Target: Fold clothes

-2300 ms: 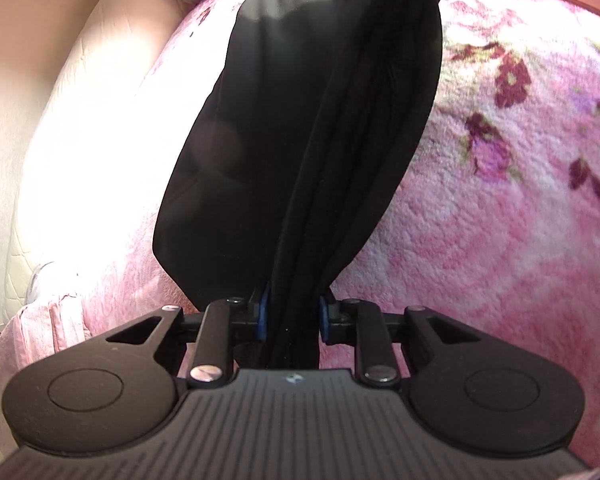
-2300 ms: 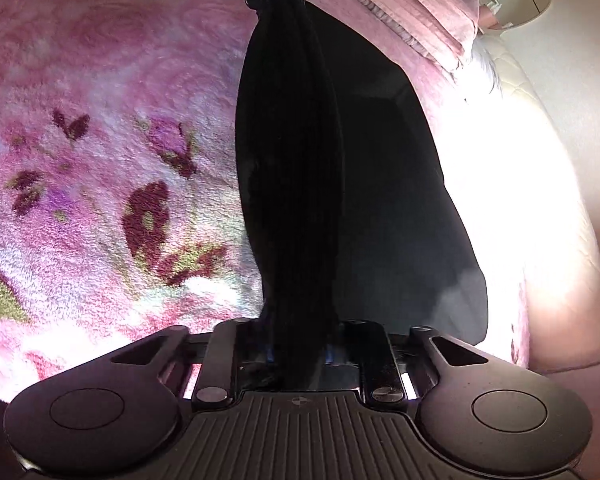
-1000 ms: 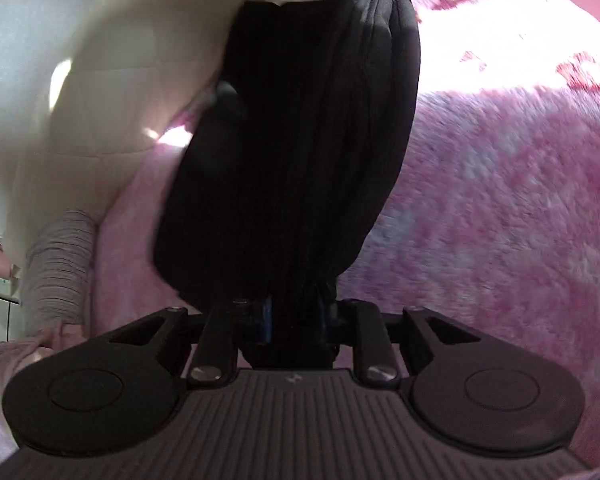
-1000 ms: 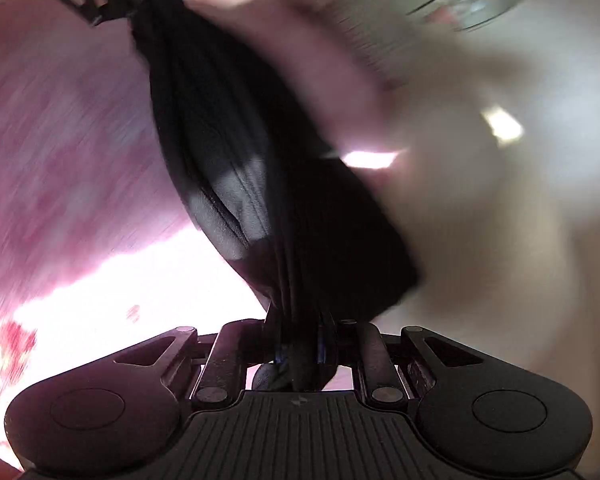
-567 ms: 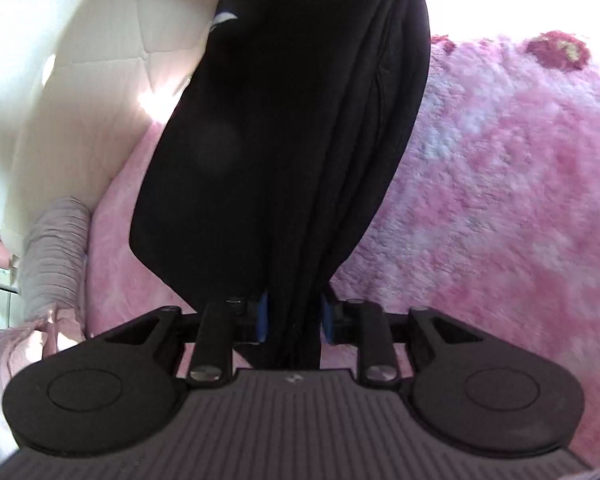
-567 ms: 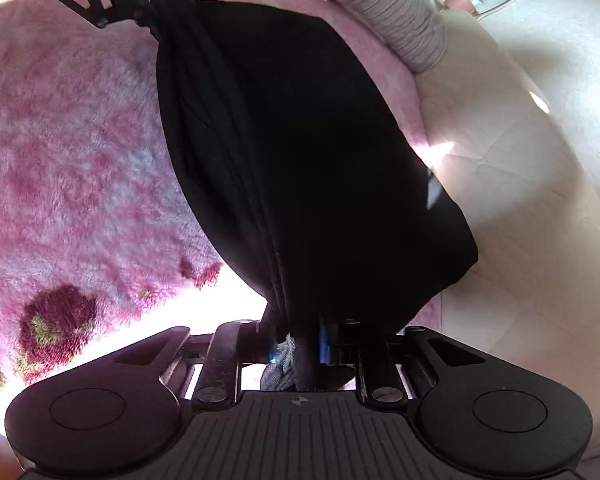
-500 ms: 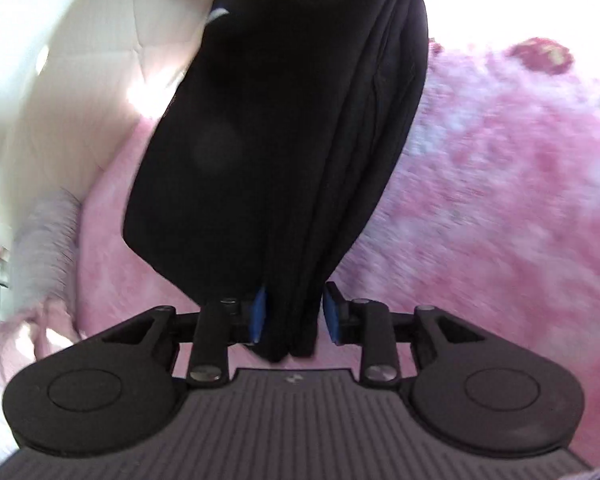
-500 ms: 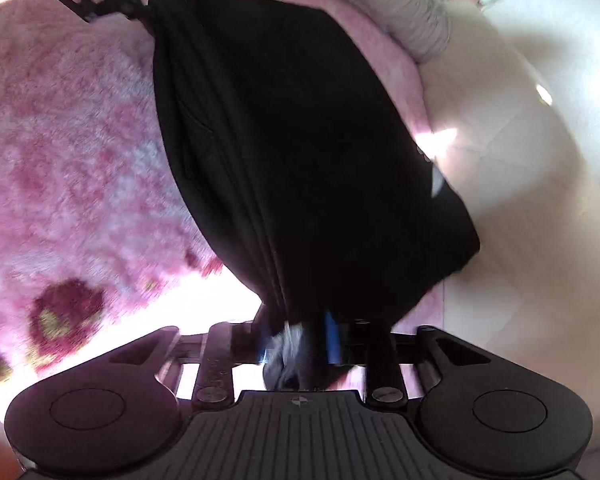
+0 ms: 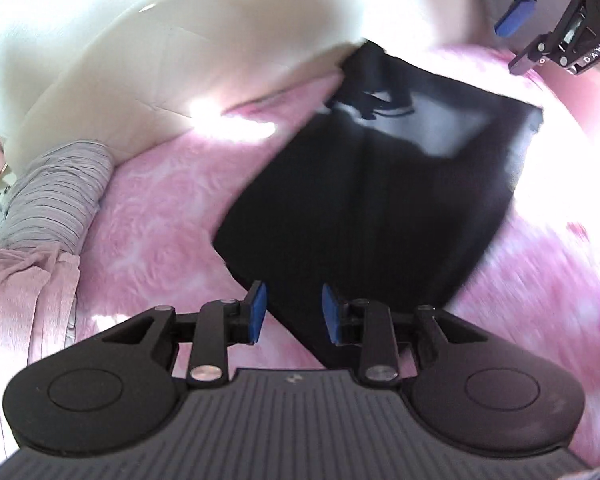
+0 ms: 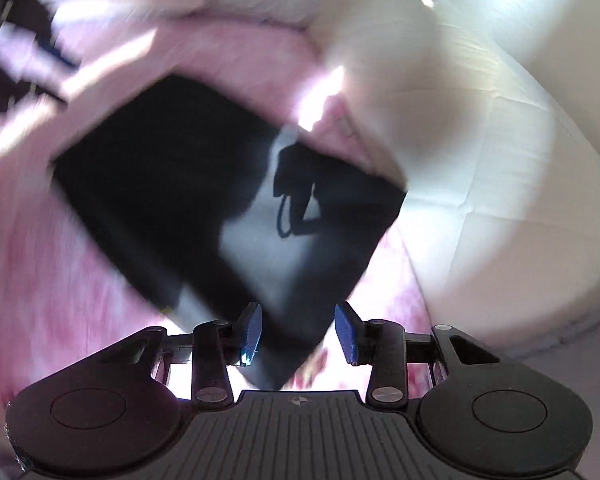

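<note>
Two grippers hang over a pink fluffy bed, and each wrist view shows something of its own. Nearest in the left wrist view, the left gripper (image 9: 291, 312) has its blue-padded fingers (image 9: 257, 312) parted a little with nothing pinched; the near corner of the black garment (image 9: 380, 200) shows in the gap, lying below on the pink blanket (image 9: 160, 240). The garment lies flat as a folded rectangle. Only this view shows the striped grey pillow (image 9: 56, 196) and a pale pink cloth (image 9: 24, 292) at the left edge, and the right gripper (image 9: 540, 4) sharply, at upper right, raised clear of the garment.

In the right wrist view, the right gripper (image 10: 298, 334) has its fingers (image 10: 346, 334) moderately apart, empty, with the black garment (image 10: 172, 184) beneath. Sunlight throws a gripper's shadow onto the cloth. Farther off stands the cream quilted headboard (image 10: 500, 160); the left gripper (image 10: 16, 52) is only a dark blur at upper left.
</note>
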`<control>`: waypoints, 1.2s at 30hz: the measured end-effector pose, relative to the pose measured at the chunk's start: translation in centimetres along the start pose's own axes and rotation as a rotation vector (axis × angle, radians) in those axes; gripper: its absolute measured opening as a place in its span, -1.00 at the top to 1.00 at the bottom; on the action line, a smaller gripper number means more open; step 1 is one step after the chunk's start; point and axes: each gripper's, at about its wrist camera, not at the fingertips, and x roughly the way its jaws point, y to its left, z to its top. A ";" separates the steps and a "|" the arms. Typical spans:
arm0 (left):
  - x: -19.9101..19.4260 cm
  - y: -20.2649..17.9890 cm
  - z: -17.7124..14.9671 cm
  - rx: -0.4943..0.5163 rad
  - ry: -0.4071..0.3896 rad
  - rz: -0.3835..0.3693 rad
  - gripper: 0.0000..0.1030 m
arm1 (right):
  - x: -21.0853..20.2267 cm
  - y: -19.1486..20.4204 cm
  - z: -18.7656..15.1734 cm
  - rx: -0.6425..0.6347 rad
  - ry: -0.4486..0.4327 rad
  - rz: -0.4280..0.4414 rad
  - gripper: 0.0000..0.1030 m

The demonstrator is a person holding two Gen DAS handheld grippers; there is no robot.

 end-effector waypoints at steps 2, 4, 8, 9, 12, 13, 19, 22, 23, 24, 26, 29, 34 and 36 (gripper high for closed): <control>2.2 1.5 1.4 -0.041 0.010 0.001 0.47 | 1.6 -2.5 2.4 0.071 -0.038 0.029 0.23; 4.4 2.8 2.7 -0.082 0.019 0.003 0.47 | 4.6 -4.8 4.5 0.131 -0.055 0.059 0.23; 10.1 4.7 3.9 -0.176 0.084 -0.036 0.47 | 11.0 -8.8 7.2 0.196 -0.048 0.120 0.24; 11.4 4.9 3.9 -0.190 0.105 -0.045 0.47 | 12.4 -9.5 7.4 0.204 -0.040 0.135 0.24; 14.7 5.2 3.8 -0.213 0.148 -0.059 0.45 | 18.0 -10.3 7.9 0.192 0.002 0.175 0.24; 15.0 5.3 3.8 -0.215 0.147 -0.056 0.43 | 19.3 -10.6 7.9 0.190 0.006 0.183 0.24; 15.4 6.3 3.6 -0.268 0.164 -0.083 0.33 | 19.1 -12.0 7.1 0.151 -0.015 0.251 0.24; 15.7 6.5 3.9 -0.266 0.182 -0.091 0.33 | 18.3 -13.0 6.7 0.182 -0.027 0.219 0.24; 15.8 6.5 4.0 -0.265 0.183 -0.093 0.33 | 18.0 -13.3 6.6 0.193 -0.031 0.207 0.24; 15.8 6.5 3.9 -0.263 0.181 -0.093 0.33 | 17.8 -13.6 6.4 0.204 -0.036 0.194 0.24; 15.9 6.4 3.9 -0.254 0.178 -0.090 0.32 | 18.7 -13.5 6.2 0.199 -0.014 0.189 0.24; 15.8 6.3 4.0 -0.252 0.182 -0.086 0.32 | 19.2 -13.5 6.3 0.193 -0.002 0.196 0.24; 15.8 6.3 4.1 -0.250 0.190 -0.086 0.32 | 17.3 -13.6 7.2 0.217 -0.023 0.101 0.23; 15.9 6.3 4.1 -0.250 0.187 -0.086 0.32 | 18.9 -13.4 7.4 0.216 0.013 0.105 0.23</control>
